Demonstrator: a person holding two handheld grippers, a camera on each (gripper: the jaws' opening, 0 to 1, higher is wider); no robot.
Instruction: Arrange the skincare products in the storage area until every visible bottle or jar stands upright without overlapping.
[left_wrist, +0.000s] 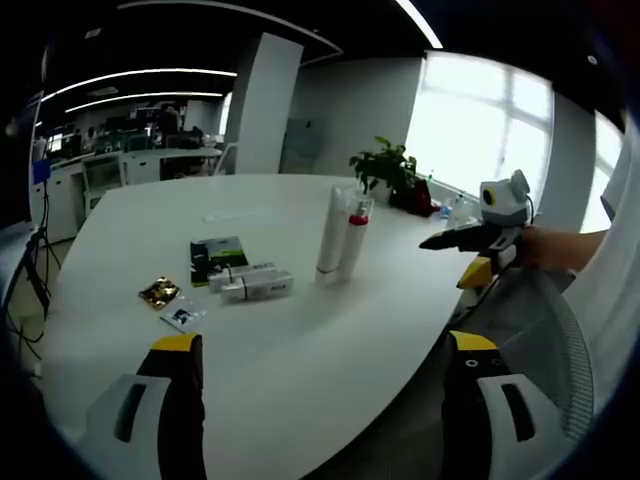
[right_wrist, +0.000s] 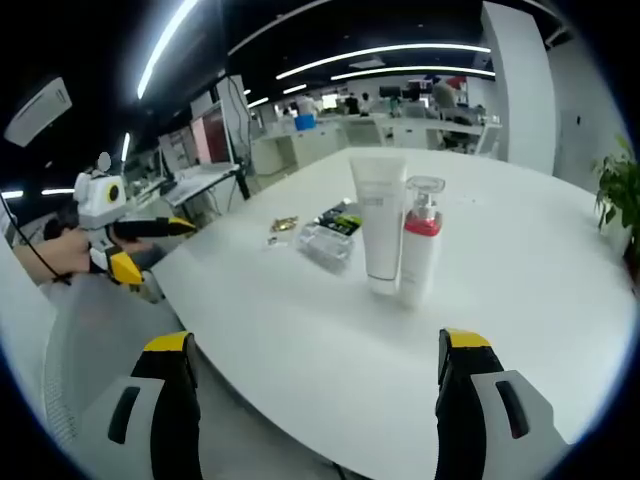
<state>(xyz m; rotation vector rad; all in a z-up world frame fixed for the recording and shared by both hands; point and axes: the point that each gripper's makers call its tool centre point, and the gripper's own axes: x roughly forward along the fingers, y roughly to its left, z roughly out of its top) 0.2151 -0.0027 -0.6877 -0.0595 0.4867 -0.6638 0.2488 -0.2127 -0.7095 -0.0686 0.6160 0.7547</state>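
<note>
On the white table (left_wrist: 330, 360) a tall white tube (left_wrist: 330, 230) stands upright, and a clear-capped pump bottle with a red collar (left_wrist: 355, 235) stands touching it. Two small pale bottles (left_wrist: 250, 283) lie on their sides next to each other, left of the pair. In the right gripper view the tube (right_wrist: 378, 225) and pump bottle (right_wrist: 420, 245) stand mid-table, the lying bottles (right_wrist: 325, 243) behind them to the left. My left gripper (left_wrist: 325, 342) is open over the near table edge, holding nothing. My right gripper (right_wrist: 316, 340) is open too, off the table edge.
A green and black box (left_wrist: 215, 257) lies behind the lying bottles. A gold sachet (left_wrist: 158, 292) and a small pale sachet (left_wrist: 183, 317) lie to their left. A potted plant (left_wrist: 385, 165) stands at the far edge. A mesh chair back (left_wrist: 540, 330) is close on the right.
</note>
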